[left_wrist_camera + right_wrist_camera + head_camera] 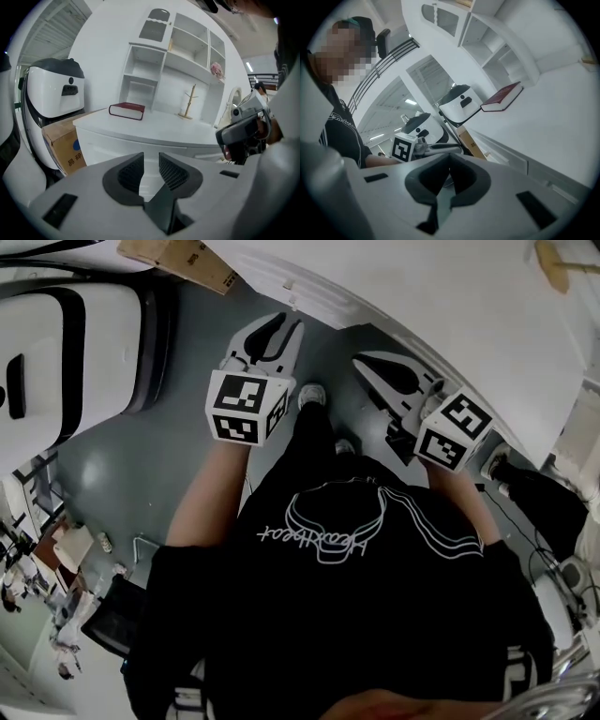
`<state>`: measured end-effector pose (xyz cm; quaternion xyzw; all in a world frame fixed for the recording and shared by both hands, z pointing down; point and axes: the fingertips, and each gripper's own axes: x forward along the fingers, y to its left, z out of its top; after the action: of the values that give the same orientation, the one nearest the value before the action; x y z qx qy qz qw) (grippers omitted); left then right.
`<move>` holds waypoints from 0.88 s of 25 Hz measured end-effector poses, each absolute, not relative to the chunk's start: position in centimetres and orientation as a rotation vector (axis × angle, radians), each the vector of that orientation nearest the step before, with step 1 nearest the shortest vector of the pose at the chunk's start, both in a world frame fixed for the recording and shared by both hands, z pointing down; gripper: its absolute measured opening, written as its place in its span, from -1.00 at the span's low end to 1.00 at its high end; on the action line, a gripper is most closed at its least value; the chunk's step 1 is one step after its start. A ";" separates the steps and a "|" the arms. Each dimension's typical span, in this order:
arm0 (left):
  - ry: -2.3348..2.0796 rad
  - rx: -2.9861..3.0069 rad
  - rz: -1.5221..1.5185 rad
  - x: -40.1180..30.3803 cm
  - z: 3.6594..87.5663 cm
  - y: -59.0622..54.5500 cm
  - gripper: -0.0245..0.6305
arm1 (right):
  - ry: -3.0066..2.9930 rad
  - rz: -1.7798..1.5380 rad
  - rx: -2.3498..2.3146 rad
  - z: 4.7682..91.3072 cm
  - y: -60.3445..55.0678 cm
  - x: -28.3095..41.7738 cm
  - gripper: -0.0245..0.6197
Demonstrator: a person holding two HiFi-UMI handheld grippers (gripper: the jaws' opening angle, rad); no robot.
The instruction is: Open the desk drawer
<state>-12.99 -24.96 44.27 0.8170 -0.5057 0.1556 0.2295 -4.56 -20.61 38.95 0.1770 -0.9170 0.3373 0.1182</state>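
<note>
1. Under the white top of the table (154,127), the drawer (115,146) sits in the front panel. Its seams are faint, but it looks fully shut.
2. The left claw (151,158) points at that front panel from a little way off, not touching it. Its jaws are part open with a narrow gap and nothing is between them.
3. The right claw (449,158) has its tips together and holds nothing. It looks along the table front toward the left claw's marker cube (402,146).
4. In the head view both claws are held out ahead of a person in a black shirt (356,615), above the grey floor (141,456) and near the table edge.
5. A red book (126,110) lies flat near the left corner of the table top.
6. A wooden stand (189,104) is upright further right, well apart from the book.
7. A white shelf unit (173,56) rises at the back of the table.
8. A cardboard box (63,143) is just beside the table's left side.
9. A white and black machine (54,91) is behind the box.
</note>
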 end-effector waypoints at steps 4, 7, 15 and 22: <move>-1.398 2.257 0.499 -13.2 47.1 -26.5 -0.48 | -2.654 1.011 0.537 40.3 -20.8 -4.6 -0.91; -1.383 2.246 0.542 -13.3 49.8 -27.6 -0.41 | -2.622 1.031 0.536 42.4 -20.5 -4.7 -0.91; -1.386 2.191 0.661 -14.5 55.8 -31.0 -0.41 | -2.565 1.063 0.604 45.7 -20.7 -3.6 -0.91; -1.348 2.152 0.684 -15.0 58.8 -33.1 -0.41 | -2.523 1.111 0.622 47.4 -20.6 -3.9 -0.91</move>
<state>-14.97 -33.13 58.82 0.7916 -0.4959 0.2516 0.2532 -3.87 -20.60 47.39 0.2174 -0.8817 0.3883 0.1569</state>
